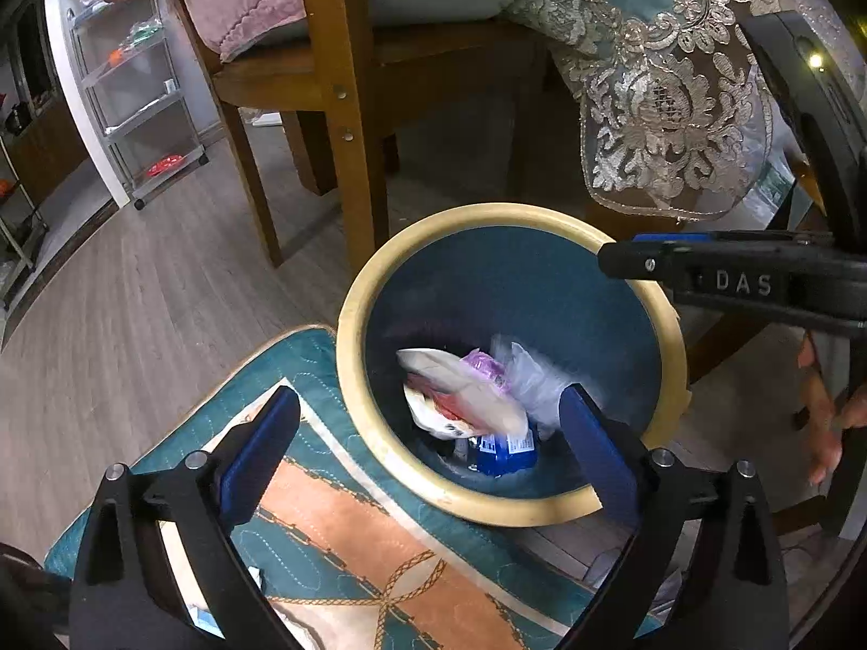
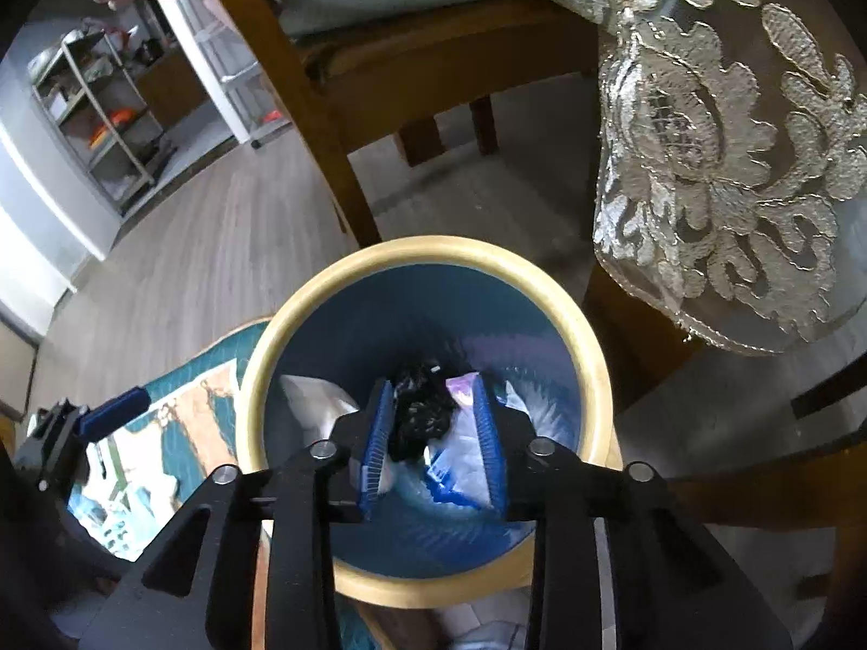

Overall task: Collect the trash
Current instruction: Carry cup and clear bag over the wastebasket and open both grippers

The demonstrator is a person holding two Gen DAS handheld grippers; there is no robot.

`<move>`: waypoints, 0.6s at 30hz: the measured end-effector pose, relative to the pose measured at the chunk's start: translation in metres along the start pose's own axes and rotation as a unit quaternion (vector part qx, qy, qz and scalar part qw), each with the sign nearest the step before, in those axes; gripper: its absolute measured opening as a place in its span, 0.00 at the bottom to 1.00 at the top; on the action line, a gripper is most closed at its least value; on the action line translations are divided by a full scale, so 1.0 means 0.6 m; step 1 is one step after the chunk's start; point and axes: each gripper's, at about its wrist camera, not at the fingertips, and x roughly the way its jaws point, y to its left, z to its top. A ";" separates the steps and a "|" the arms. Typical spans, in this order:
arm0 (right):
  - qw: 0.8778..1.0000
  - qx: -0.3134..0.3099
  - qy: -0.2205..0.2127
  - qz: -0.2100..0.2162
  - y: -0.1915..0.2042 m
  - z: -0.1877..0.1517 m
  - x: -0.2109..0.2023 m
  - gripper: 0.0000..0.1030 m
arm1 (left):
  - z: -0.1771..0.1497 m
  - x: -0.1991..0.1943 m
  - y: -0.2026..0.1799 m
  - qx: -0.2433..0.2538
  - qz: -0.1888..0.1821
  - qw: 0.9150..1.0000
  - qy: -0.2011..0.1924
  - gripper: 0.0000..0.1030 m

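A round trash bin with a cream rim [image 1: 368, 411] and blue inside stands on the floor by a chair. Wrappers and a clear plastic bag [image 1: 477, 395] lie at its bottom. My left gripper [image 1: 428, 449] is open and empty, just above the bin's near rim. My right gripper [image 2: 433, 444] hangs over the bin's mouth [image 2: 271, 357]; its jaws stand partly apart around a crumpled black piece of trash [image 2: 420, 406], which looks blurred. The right gripper also shows in the left wrist view [image 1: 704, 265] at the right, over the bin's far rim.
A teal and orange rug [image 1: 347, 536] lies under the bin's near side. A wooden chair [image 1: 336, 108] stands behind the bin. A lace tablecloth [image 1: 666, 108] hangs at the right. A wheeled shelf rack [image 1: 146, 108] stands far left on the wood floor.
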 end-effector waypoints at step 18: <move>0.999 -0.015 -0.045 -0.004 0.038 -0.017 -0.078 0.83 | -0.030 -0.151 0.063 -0.036 0.026 0.998 -0.043 0.94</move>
